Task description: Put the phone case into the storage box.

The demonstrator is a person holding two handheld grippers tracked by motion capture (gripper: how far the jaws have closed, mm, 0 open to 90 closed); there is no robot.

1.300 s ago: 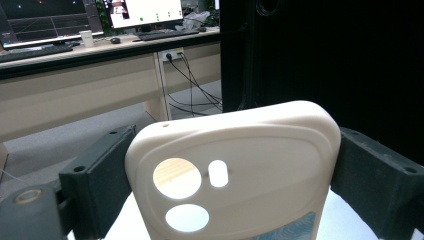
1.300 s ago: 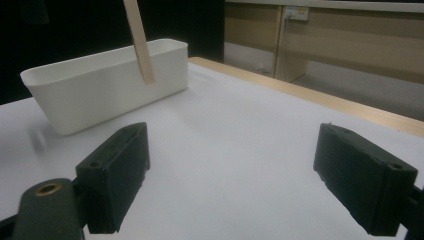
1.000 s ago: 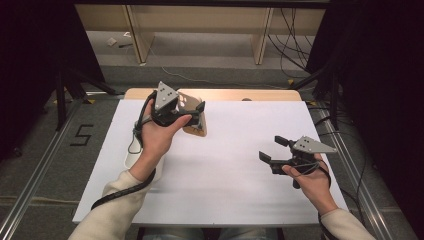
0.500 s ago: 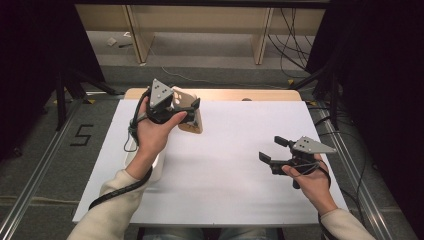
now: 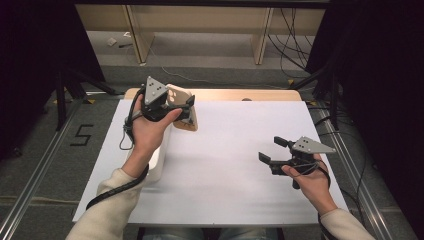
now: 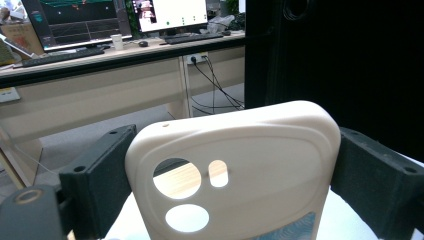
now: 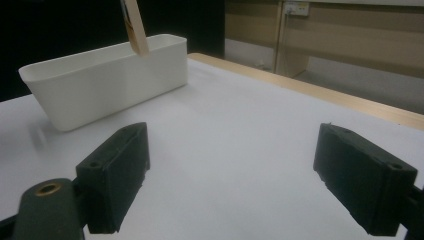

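Note:
A cream phone case with round camera cut-outs is held up over the table's far left part. My left gripper is shut on it. In the left gripper view the phone case stands upright between the two black jaws, which press on its side edges. My right gripper hovers low over the white table sheet at the right. It is open, and in the right gripper view the gripper has only bare sheet between its jaws.
A white oblong bin sits at the left under the left forearm, and the bin lies ahead of the right jaws. A wooden table edge runs along the far side. Desks and cables lie beyond.
The left hand has drifted a little to the left and farther away, carrying the phone case. The right hand has stayed where it was.

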